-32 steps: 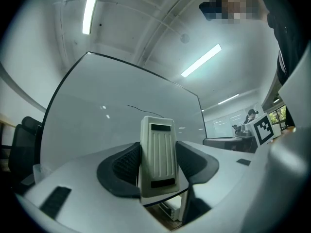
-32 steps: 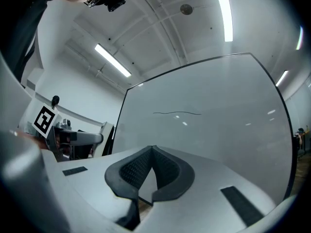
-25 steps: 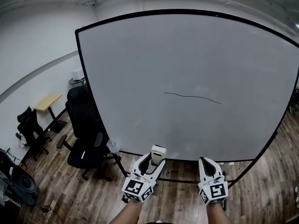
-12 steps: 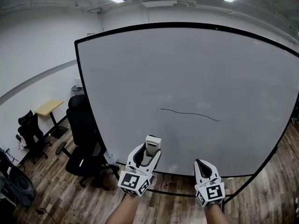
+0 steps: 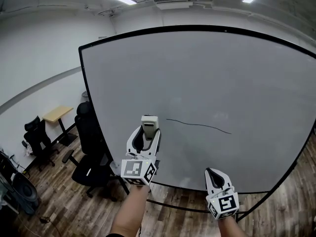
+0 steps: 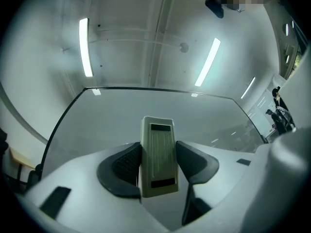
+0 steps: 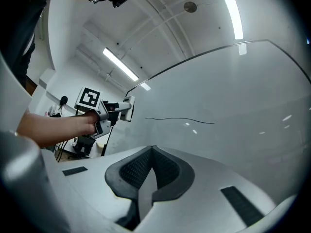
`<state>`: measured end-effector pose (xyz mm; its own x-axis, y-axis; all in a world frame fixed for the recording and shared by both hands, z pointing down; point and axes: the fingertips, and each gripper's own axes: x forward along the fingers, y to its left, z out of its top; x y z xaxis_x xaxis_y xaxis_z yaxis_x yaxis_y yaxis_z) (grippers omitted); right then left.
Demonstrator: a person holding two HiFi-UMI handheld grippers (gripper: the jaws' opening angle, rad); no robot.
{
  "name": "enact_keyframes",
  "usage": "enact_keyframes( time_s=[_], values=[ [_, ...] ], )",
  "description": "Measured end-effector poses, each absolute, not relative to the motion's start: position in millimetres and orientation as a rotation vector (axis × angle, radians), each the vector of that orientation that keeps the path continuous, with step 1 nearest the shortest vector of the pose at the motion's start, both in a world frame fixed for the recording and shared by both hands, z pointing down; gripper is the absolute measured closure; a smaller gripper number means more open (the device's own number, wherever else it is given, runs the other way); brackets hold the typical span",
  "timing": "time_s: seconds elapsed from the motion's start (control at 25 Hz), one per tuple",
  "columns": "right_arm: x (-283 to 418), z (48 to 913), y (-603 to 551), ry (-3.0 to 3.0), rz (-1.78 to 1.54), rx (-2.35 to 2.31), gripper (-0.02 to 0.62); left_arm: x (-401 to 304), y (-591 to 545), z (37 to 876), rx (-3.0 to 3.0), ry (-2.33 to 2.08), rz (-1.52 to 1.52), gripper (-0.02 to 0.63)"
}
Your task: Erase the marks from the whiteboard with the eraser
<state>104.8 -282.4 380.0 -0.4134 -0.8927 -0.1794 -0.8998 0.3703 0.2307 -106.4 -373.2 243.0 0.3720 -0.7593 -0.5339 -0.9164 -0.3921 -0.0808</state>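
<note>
Raised well up since a second ago: left gripper with the eraser, from the lower part of the whiteboard to a spot just left of the black mark.

From the head view: clamped on the eraser's sides, with the pale block upright out of the jaws, close before the whiteboard; cannot tell whether touching. Lower right, right gripper, pinched shut on nothing, down by the bottom frame. Off to the left, black office chairs and a small table.

From the left gripper view: dark pads pressed against both sides of the eraser, whiteboard beyond, ceiling light strips above.

From the right gripper view: pads closed tip to tip, empty. Beyond, the black mark on the whiteboard, and near its left end a hand with the left gripper and eraser.
</note>
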Motion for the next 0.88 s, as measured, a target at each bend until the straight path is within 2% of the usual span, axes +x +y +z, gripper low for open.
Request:
enact_keyframes(
  time_s=[0.44, 0.88],
  values=[
    [103.1, 375.2, -293.2, 2.583, 0.486, -1.647, 0.575, -133.8, -438.9, 240.2, -2.260, 1.664, 0.580, 0.357],
    [108.4, 375.6, -286.7, 2.571, 0.497, -1.669, 0.575, -131.5, -457.1, 243.5, -2.281, 1.696, 0.583, 0.357]
  ],
)
